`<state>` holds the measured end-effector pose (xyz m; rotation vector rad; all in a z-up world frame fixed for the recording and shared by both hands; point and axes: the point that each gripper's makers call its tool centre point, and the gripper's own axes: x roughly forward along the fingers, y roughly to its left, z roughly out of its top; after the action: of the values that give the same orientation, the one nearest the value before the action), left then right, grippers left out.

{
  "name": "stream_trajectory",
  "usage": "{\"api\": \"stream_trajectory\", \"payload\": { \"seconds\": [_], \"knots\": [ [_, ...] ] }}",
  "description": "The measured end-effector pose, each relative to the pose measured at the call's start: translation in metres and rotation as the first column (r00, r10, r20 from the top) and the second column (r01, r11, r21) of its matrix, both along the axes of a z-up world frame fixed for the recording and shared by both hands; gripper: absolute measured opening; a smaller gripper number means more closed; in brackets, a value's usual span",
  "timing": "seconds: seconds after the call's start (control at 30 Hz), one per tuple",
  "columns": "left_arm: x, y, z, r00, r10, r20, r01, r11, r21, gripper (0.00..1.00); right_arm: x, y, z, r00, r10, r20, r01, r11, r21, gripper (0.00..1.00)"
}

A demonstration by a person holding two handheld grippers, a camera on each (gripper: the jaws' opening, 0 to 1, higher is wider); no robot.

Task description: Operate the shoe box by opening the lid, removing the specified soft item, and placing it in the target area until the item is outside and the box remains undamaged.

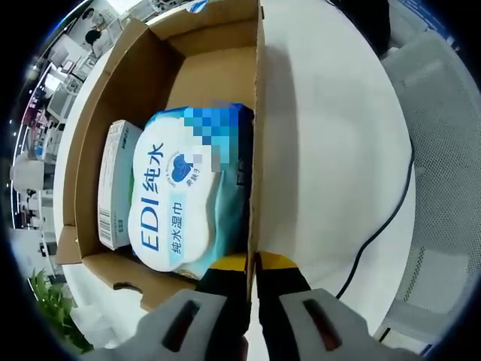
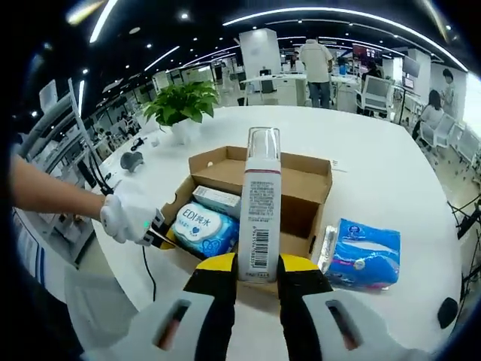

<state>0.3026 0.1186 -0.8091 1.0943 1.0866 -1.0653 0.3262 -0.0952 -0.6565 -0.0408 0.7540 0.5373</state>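
The open cardboard shoe box point(image 1: 214, 75) holds a blue-and-white pack of wet wipes point(image 1: 176, 203) with a small white carton point(image 1: 116, 184) beside it. My left gripper point(image 1: 254, 274) is shut on the box's side wall, one jaw inside and one outside. In the right gripper view the box point(image 2: 301, 184) lies ahead, with the wipes point(image 2: 203, 226) and the carton point(image 2: 216, 199) inside. My right gripper point(image 2: 255, 274) is shut on an upright white bottle point(image 2: 259, 210) with a clear cap, held in front of the box. A gloved hand holds the left gripper point(image 2: 158, 235) at the box's left wall.
A blue soft pack point(image 2: 364, 256) and a thin clear-wrapped item point(image 2: 327, 248) lie on the white table right of the box. A potted plant point(image 2: 184, 101) and a grey object point(image 2: 134, 160) stand further back. A black cable point(image 1: 383, 218) runs over the table edge.
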Motion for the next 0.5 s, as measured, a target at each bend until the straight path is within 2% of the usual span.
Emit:
{"api": "stream_trajectory", "payload": {
  "seconds": [0.07,0.37,0.5],
  "knots": [
    [0.0,0.0,0.0,1.0,0.0,0.001,0.0,1.0,0.0,0.01,-0.002,0.001,0.003,1.0,0.011,-0.01,-0.01,1.0,0.024,0.17],
    [0.0,0.001,0.0,1.0,-0.004,-0.007,0.004,1.0,0.001,0.01,-0.001,-0.011,0.014,1.0,-0.009,0.009,0.009,0.999,0.043,0.17],
    [0.001,0.001,0.001,1.0,-0.001,-0.006,0.001,1.0,0.002,0.01,0.0,-0.021,0.021,0.999,-0.019,0.03,0.018,1.0,0.026,0.17]
  ]
}}
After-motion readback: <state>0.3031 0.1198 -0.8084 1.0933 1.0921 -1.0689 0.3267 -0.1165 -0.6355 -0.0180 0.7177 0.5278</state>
